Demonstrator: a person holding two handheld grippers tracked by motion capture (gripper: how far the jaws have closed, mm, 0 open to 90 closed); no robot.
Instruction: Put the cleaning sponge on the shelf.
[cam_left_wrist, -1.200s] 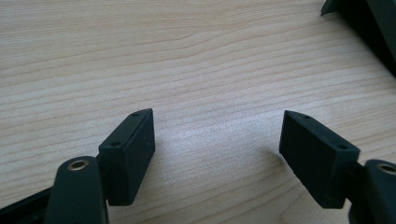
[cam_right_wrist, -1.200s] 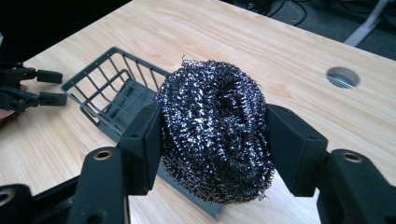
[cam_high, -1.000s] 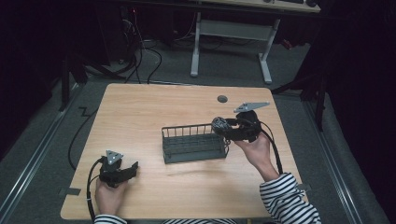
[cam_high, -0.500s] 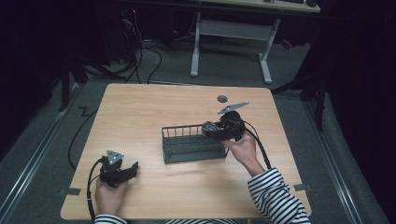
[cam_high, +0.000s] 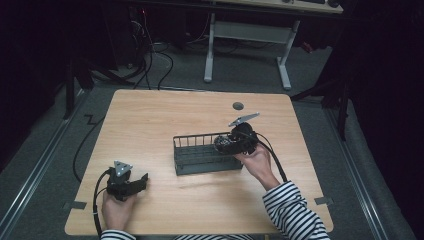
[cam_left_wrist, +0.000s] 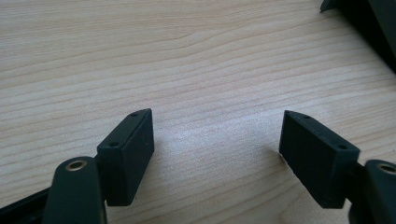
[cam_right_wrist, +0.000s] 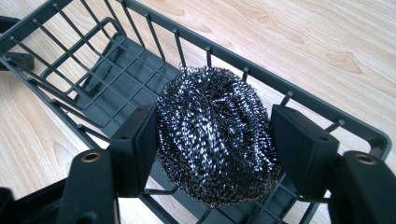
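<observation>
Pale wood-grain table (cam_high: 150, 130) under dim light. Right gripper (cam_right_wrist: 215, 140) has just been opening; its jaws flank a round, glinting dark steel-wool scourer (cam_right_wrist: 215, 135), the left pad touching it, over the right end of a dark wire basket (cam_right_wrist: 107, 70). Left gripper (cam_left_wrist: 217, 158) rests spread apart, holding nothing, near the table's front left.

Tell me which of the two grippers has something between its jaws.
The right gripper, over the wire basket: a steel wool scourer sits between its jaws, which have just been opening. The left gripper has only bare table between its jaws.
</observation>
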